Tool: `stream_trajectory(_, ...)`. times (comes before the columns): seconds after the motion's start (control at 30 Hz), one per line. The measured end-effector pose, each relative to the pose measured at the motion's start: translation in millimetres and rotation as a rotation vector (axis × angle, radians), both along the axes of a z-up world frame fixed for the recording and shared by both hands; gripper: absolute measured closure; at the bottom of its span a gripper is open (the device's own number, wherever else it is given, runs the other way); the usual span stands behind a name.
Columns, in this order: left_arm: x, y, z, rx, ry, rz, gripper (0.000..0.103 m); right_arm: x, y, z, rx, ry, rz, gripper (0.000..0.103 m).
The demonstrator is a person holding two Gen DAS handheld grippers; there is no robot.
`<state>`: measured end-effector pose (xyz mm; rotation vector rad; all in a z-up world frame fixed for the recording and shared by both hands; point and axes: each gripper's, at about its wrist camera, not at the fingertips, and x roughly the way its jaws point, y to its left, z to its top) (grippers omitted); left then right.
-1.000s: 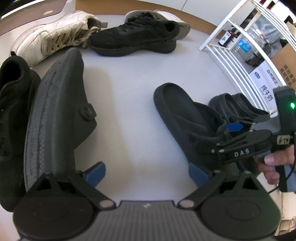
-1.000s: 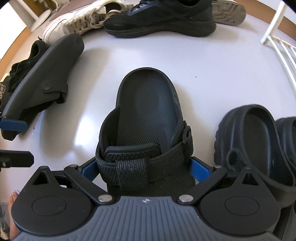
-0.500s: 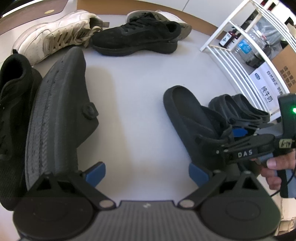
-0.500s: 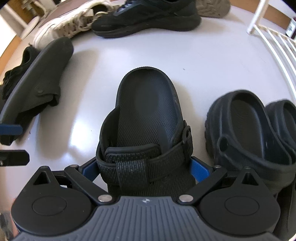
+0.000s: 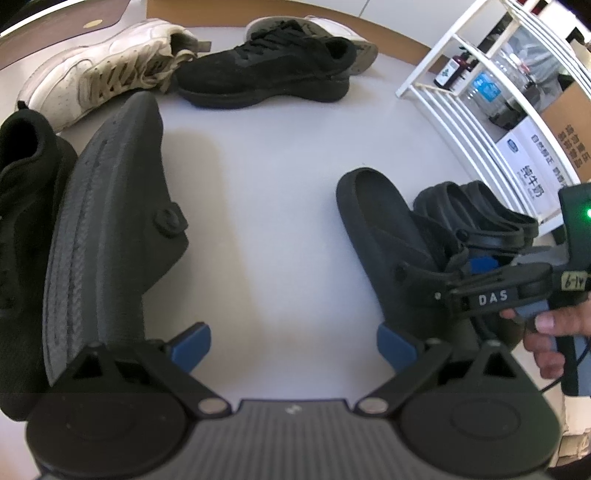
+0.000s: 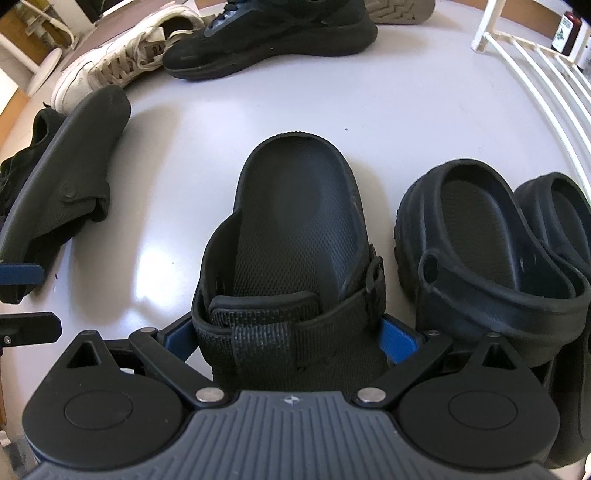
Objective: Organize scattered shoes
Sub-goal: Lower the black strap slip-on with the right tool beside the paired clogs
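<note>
Looks like a home entryway or storeroom: shoes lie scattered over a pale round tabletop (image 5: 280, 177), and at two o'clock a white slatted rack (image 5: 476, 110) holds bottles (image 5: 484, 83) beside cardboard boxes (image 5: 569, 114).

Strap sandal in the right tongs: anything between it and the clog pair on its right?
Nothing visible. The sandal sits beside the nearer clog with only a strip of bare table between them.

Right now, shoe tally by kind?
White sneakers: 2 (second one mostly hidden behind the black one)
Black sneakers: 2
Black strap sandals: 2
Dark clogs: 2
Total: 8
</note>
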<state>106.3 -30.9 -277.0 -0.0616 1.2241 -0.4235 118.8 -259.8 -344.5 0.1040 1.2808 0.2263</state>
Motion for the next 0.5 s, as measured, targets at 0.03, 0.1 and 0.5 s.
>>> stream_trajectory(0.03, 0.4, -0.3, 0.0, 0.0, 0.0, -0.001, 0.005, -0.3, 0.9, 0.0, -0.004, -0.004, 0.006, 0.003)
stream_trajectory(0.1, -0.6, 0.6, 0.1, -0.001, -0.002, 0.001, 0.005, -0.6, 2.4, 0.0, -0.009, -0.01, 0.013, 0.003)
stream_trajectory(0.5, -2.7, 4.5, 8.2, -0.008, -0.022, 0.008, 0.005, -1.6, 7.6, 2.9, -0.04, -0.029, 0.077, 0.003)
